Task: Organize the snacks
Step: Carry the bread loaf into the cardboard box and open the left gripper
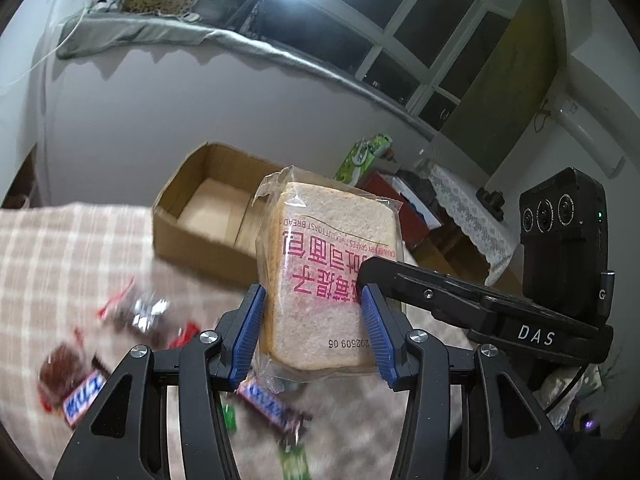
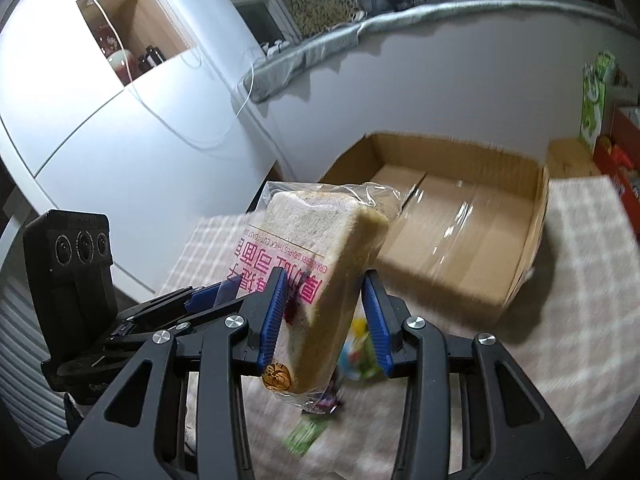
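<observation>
1. To the left of the left gripper (image 1: 312, 336), loose snacks are seen lying blurred on a checked tablecloth (image 1: 60, 248). A Snickers bar (image 1: 82, 400) lies low on the left, and its blue lettering is only partly readable. A red-wrapped sweet (image 1: 116, 300) lies a little farther out.
2. A second Snickers bar (image 1: 272, 404) is seen under the left gripper's fingers, with green wrappers (image 1: 294, 460) just beside it. These appear to have been left for later sorting.
3. Between the blue pads of the left gripper a bagged bread slice (image 1: 328, 272) is pinched across its width, clear of the cloth. The broad face is turned toward that camera, so the print shows upside down: pink Chinese characters, "CRANBERRY GRAPES THICK CUT TOAST BREAD" and "202509 05".
4. The right gripper (image 2: 326, 320) is clamped on the same slice across its thin edges. Two grips are probably used because the soft bag would sag or swing under one. A round gold sticker (image 2: 276, 376) is seen near the left pad, but its text cannot be read.
5. Ahead of both grippers and slightly to the right, an open cardboard box (image 2: 460, 240) with nothing visible inside is seen. It is judged to be the bread's destination, which would explain the raised carry.
6. The letters "DAS" are read on the right gripper's body in the left wrist view.
</observation>
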`<state>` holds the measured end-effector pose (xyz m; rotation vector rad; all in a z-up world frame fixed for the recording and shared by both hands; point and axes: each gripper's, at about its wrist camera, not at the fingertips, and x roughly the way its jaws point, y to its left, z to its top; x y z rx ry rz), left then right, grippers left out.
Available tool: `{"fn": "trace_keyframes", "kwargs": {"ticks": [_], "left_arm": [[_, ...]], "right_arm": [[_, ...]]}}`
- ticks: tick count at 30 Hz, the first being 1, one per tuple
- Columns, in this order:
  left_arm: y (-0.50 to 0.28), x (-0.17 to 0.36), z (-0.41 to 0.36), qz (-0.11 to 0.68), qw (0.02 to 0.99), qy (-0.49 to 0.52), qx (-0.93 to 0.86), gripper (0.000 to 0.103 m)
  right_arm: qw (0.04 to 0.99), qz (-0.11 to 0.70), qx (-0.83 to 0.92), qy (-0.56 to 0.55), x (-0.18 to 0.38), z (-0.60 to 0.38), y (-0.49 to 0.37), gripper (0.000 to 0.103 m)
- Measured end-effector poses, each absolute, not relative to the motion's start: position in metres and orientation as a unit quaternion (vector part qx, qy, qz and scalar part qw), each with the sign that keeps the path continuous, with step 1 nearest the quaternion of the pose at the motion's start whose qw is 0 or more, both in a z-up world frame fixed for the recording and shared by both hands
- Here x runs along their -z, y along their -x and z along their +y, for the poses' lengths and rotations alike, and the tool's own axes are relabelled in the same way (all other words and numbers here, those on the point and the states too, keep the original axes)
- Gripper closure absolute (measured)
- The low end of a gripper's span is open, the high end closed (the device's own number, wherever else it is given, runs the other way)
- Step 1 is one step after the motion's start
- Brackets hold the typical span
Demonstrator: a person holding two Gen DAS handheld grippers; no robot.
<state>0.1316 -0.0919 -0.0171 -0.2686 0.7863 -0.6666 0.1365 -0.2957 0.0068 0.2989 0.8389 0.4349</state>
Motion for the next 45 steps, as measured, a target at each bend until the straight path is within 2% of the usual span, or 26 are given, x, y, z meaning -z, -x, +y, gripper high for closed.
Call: {"fn": "trace_keyframes", "kwargs": {"ticks": [10, 21, 37, 45], "left_arm": [[-0.185, 0.015, -0.124, 0.383, 0.857, 0.122, 0.324, 0.056], [-0.222, 0.037, -0.147, 0.413, 0.846, 0.121, 0.314, 0.056], [-0.226, 0.043, -0.150, 0.423, 0.854, 0.096, 0.289, 0.056], [-0.210, 0.027, -0.141, 0.407, 0.862, 0.091, 0.288, 0.056]], "right_arm": [[0.881, 0.403, -0.198, -0.153, -0.011, -0.328, -0.189, 0.063], [0.870, 0.425, -0.185, -0.164, 0.021, -0.357, -0.242, 0.063], [0.863, 0.454, -0.159, -0.154, 0.049, -0.358, -0.265, 0.062], [0.873, 0.440, -0.156, -0.140, 0.033, -0.358, -0.249, 0.062]]}}
